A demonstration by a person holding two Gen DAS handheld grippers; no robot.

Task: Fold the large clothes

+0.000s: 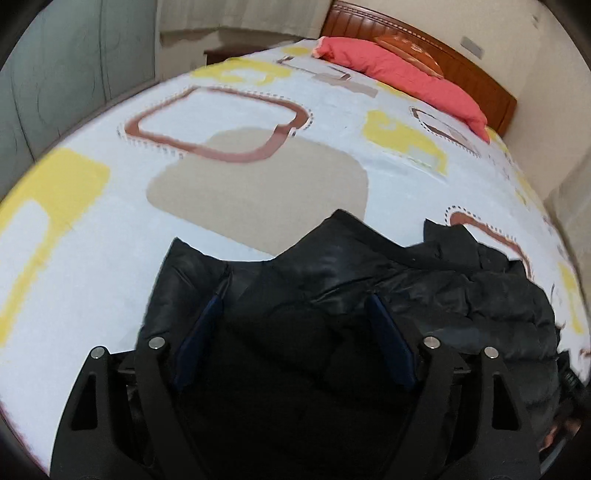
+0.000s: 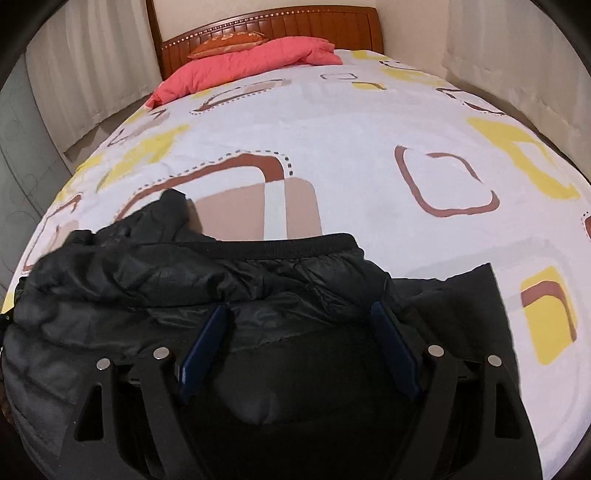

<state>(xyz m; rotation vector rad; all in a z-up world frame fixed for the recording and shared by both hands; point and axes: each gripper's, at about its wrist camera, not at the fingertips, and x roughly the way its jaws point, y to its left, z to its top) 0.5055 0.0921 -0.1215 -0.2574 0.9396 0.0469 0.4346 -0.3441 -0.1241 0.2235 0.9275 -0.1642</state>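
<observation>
Left gripper (image 1: 295, 299) spread wide | right gripper (image 2: 301, 308) likewise, holding nothing | black puffer jacket (image 2: 184, 280): soft, light, slick shell | pinch ribbed hem (image 2: 295, 242), 2 corners.

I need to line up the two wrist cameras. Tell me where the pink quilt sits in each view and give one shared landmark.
Left wrist view: the pink quilt lies at the upper right, along the far end of the bed.
Right wrist view: the pink quilt lies at the upper left of centre, at the far end of the bed.
Shared landmark: the wooden headboard just behind it.
</observation>
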